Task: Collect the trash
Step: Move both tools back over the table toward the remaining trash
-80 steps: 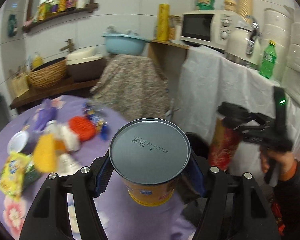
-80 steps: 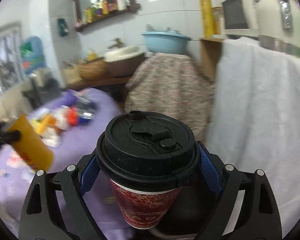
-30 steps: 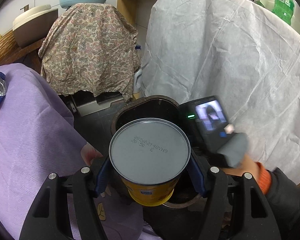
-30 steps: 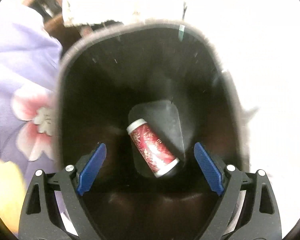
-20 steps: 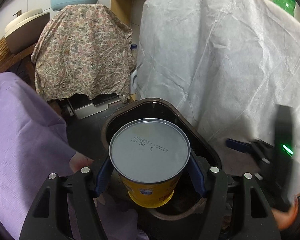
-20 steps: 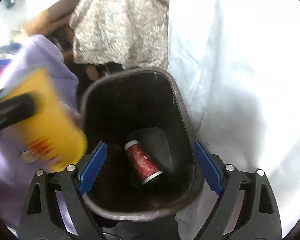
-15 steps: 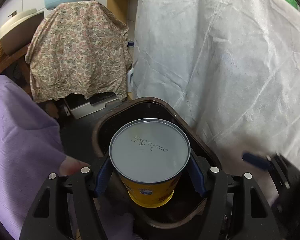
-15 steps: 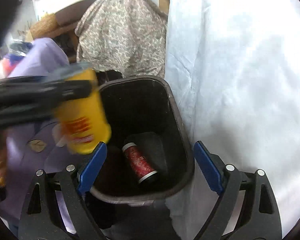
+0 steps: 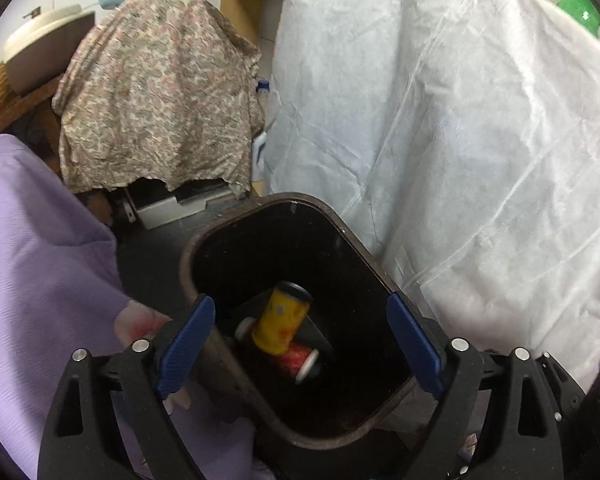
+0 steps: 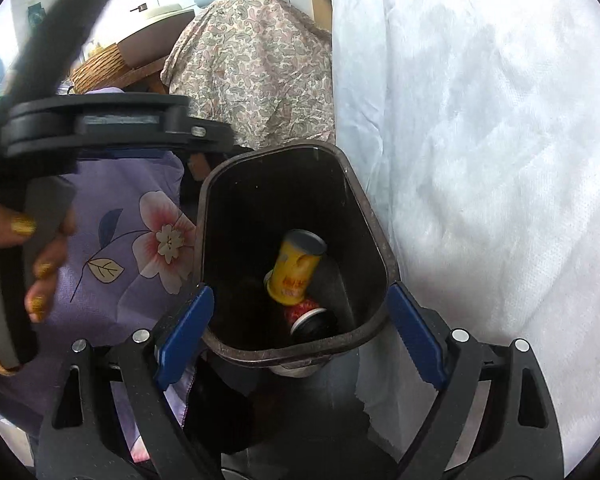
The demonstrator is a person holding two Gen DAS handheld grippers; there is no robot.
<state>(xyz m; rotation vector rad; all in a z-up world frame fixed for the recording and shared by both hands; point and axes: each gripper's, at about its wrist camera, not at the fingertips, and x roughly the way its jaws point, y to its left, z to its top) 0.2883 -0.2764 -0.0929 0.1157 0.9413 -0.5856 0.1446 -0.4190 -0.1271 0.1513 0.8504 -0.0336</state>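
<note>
You let go with your left gripper (image 9: 300, 336), jaws spread, and the yellow can (image 9: 282, 322) dropped into the bin (image 9: 364, 256) onto the red cup (image 9: 300, 356) (right gripper (image 10: 300, 332) also gaped empty), so both pieces were binned.

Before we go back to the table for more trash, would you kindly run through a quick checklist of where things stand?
1. Left gripper open and holding nothing: ok.
2. Right gripper open and holding nothing: ok.
3. Yellow can inside the bin: ok, it lies on the red cup.
4. Red cup inside the bin: ok, at the bottom.
5. Room left in the bin: ok, only these two items show.
6. More trash on the table: cannot tell, only the purple cloth edge is in view.
</note>
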